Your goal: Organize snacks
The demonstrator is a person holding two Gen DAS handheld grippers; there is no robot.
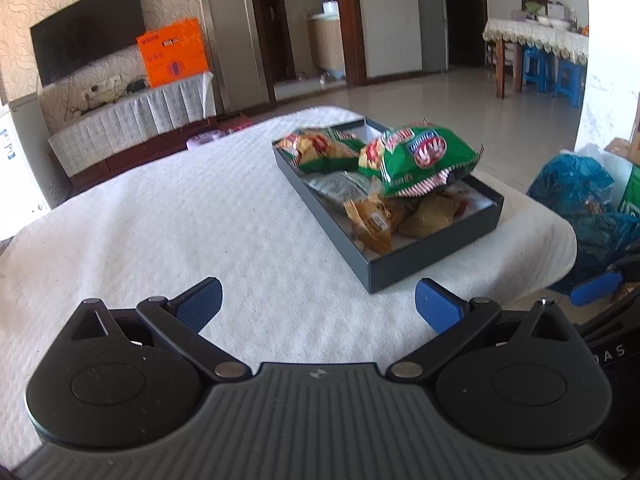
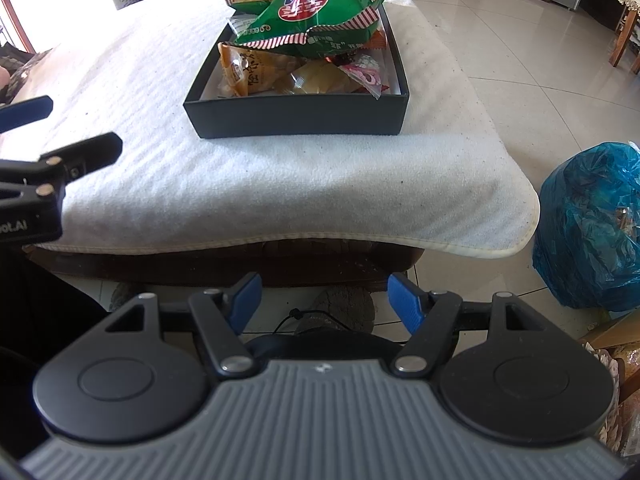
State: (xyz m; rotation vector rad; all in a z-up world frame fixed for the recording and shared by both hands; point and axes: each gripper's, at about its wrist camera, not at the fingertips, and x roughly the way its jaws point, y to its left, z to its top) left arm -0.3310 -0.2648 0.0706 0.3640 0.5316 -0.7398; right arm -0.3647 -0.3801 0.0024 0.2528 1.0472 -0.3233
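A dark box [image 1: 424, 260] [image 2: 296, 116] sits on a white towel-covered table [image 1: 208, 208] [image 2: 224, 176]. It holds several snack packs: a big green chip bag [image 1: 416, 160] [image 2: 316, 12] on top, a second green and yellow bag [image 1: 320, 148] behind it, a brown pack [image 1: 372, 220] [image 2: 244, 68] and small wrapped snacks near the front. My left gripper [image 1: 318, 306] is open and empty, low over the towel, short of the box. My right gripper [image 2: 324, 300] is open and empty, held off the table's near edge, over the floor.
A blue plastic bag [image 1: 580, 196] [image 2: 592, 224] of goods sits on the tiled floor right of the table. The left gripper's fingers [image 2: 80, 156] show at the left of the right wrist view. A TV [image 1: 88, 28], cabinet and dining table [image 1: 536, 40] stand far behind.
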